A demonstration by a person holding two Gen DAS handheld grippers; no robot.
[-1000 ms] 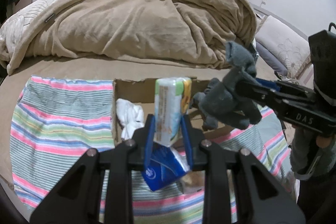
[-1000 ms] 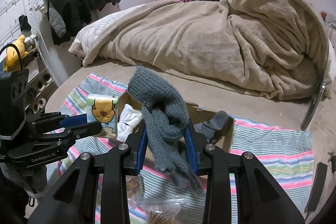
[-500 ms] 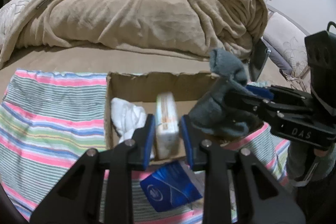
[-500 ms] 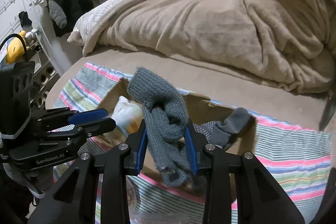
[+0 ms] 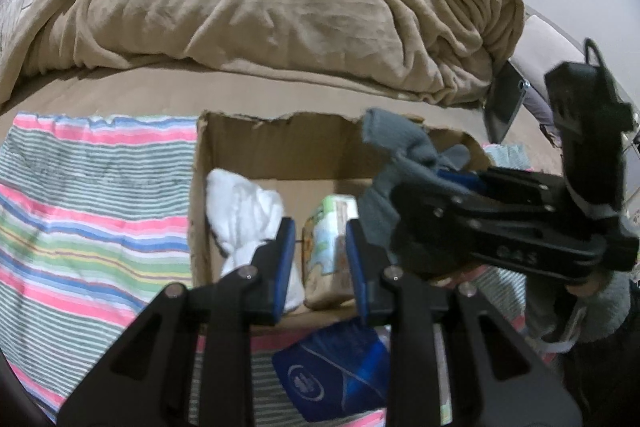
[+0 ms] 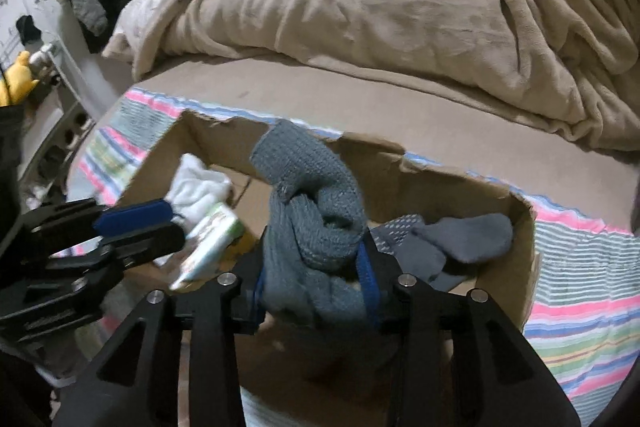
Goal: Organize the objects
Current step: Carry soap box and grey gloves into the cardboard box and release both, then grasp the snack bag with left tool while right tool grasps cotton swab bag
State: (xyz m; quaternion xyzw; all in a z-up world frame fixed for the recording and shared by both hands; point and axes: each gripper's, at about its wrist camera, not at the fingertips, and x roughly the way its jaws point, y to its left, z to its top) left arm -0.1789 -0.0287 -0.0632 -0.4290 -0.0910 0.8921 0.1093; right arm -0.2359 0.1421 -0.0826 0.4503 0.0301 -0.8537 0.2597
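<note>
Both claws have dropped into the torn brown cardboard box (image 5: 276, 155) — left claw (image 5: 320, 259) slightly parted around small green tissue pack (image 5: 330, 247); right claw (image 6: 316, 283) clamps grey knitted sock (image 6: 316, 215).

Both views are lit by soft, even indoor light, moderately bright, with faint shadows under the beige blanket (image 5: 280, 7) and deeper shade inside the cardboard box (image 6: 440, 183). Fisheye distortion bows the bed's edge and blackens the corners. Motion blur smears the right gripper (image 5: 404, 183) in the left view and the tissue pack (image 6: 212, 239) in the right.
</note>
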